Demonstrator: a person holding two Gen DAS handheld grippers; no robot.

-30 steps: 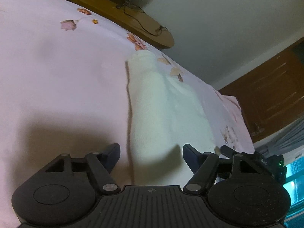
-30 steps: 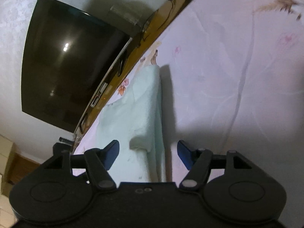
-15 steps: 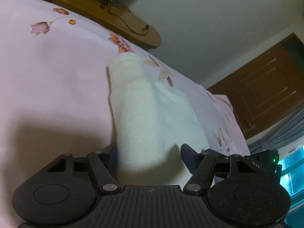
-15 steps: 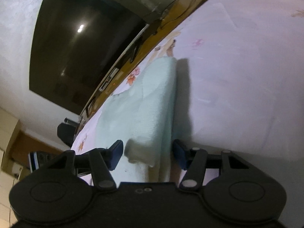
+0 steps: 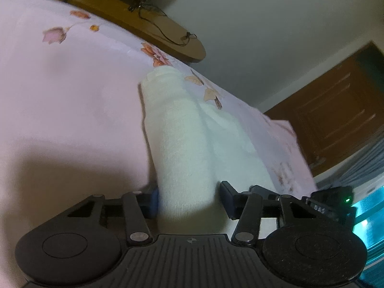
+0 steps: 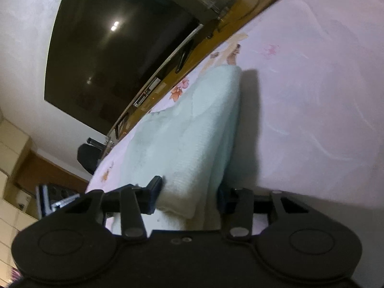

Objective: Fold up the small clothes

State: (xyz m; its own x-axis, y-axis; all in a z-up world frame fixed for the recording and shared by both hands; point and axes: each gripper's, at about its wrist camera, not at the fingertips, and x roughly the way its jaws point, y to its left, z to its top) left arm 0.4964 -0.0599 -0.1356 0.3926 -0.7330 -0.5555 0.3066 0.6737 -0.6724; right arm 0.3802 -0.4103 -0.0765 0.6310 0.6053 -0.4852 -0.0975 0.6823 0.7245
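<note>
Fabric is running between both sets of jaws at this moment: a pale, mint-white small garment [image 5: 184, 144], knitted or terry in look, is lying on the flowered pink bedsheet [image 5: 72, 100], stretching away toward the far edge of the bed where a wooden shelf [image 5: 168, 36] is running along the wall. On the left side, the left gripper [image 5: 189, 198] is closing around a raised, rolled-looking fold at the garment's near end; its left pad is already lying against the cloth, while the right pad is just reaching the fold's other flank, so the pinch is not yet firm. On the right side, the right gripper [image 6: 189, 192] is likewise closing on the near edge of the garment [image 6: 192, 129], with a thick doubled layer sitting between its pads and a dark shadow falling on the sheet beside it. To do this step well, both pairs of pads should probably be gathering every layer of the fold, not only the top one, and be biting the cloth alone, leaving the sheet underneath free. Closing evenly on both sides, and only then lifting, is likely to be keeping the edge straight; a shallow grip risks the fold slipping out.
</note>
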